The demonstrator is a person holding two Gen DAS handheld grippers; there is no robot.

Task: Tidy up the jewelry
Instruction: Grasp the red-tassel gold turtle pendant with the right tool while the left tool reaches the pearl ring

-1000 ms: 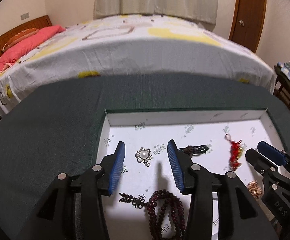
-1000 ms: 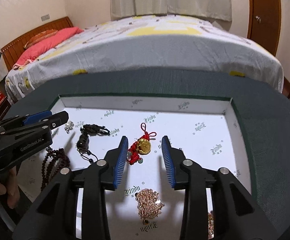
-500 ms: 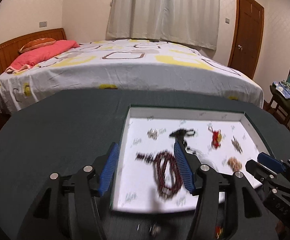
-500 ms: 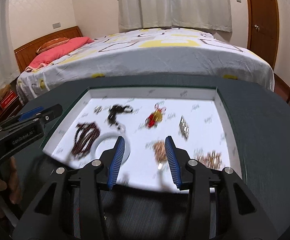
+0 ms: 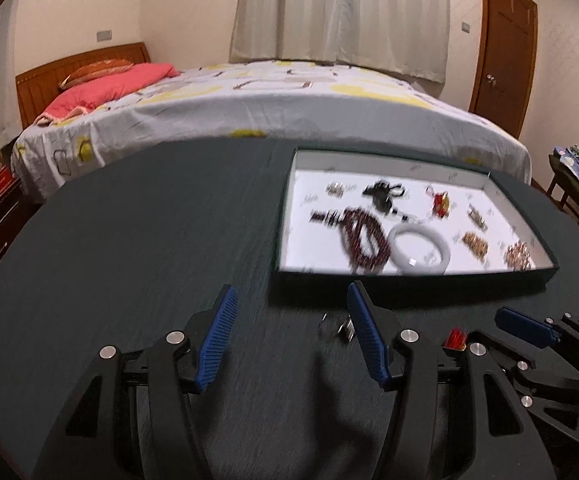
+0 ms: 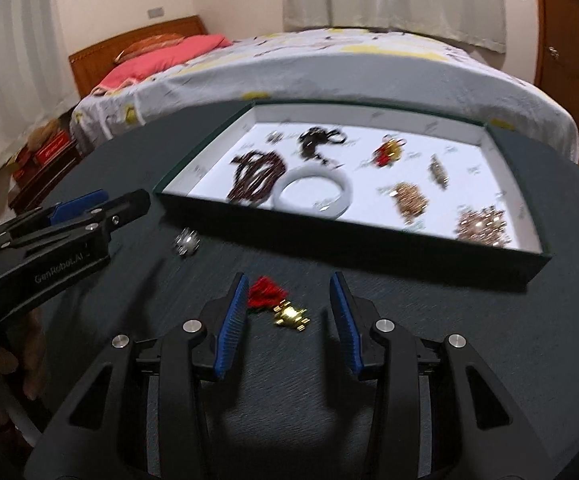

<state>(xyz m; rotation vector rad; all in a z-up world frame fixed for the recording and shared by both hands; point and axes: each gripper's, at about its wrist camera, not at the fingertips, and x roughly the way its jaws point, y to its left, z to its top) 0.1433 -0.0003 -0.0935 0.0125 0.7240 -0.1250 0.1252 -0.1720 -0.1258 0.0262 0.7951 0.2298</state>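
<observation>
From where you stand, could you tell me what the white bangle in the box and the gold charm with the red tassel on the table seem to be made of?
White ring-shaped bangle: looks like polished jade or glass, being milky, smooth, with a bright glint. Gold charm with red tassel: apparently shiny gold-coloured metal with hard highlights, and its tassel looks like soft red thread. Blur leaves both uncertain.

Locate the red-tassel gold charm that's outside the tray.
In the right wrist view, the red-tassel gold charm lies on the dark table, between the open right gripper fingers, in front of the tray.
</observation>
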